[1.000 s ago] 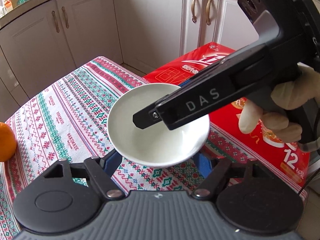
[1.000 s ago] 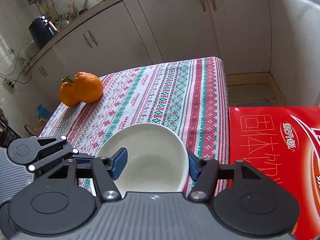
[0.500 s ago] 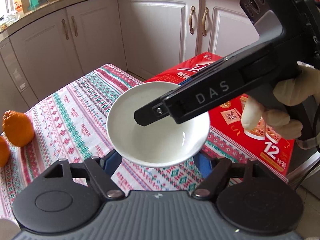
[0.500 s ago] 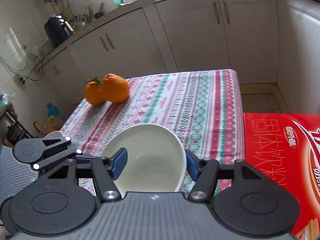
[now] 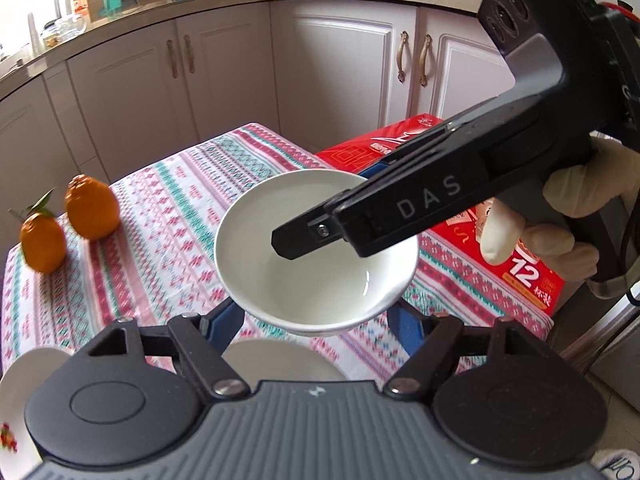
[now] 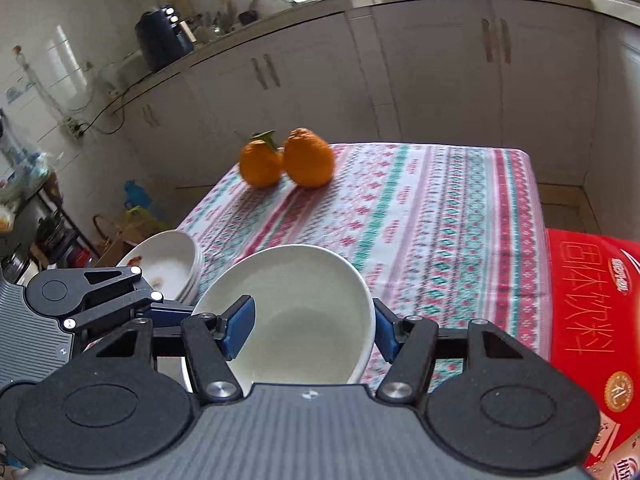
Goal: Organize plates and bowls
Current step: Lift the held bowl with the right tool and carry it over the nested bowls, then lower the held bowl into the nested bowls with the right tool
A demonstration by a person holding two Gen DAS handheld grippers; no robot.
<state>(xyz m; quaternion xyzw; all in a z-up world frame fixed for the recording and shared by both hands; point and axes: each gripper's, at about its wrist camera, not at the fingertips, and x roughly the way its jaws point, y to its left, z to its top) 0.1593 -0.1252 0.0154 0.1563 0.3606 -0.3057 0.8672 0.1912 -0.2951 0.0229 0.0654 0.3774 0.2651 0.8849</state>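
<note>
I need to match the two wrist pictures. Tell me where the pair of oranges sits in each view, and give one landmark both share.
Left wrist view: the oranges lie at the left edge, on the far left part of the tablecloth.
Right wrist view: the oranges sit upper centre, near the table's far corner.
Shared landmark: the red box, right of the table in both views.
</note>
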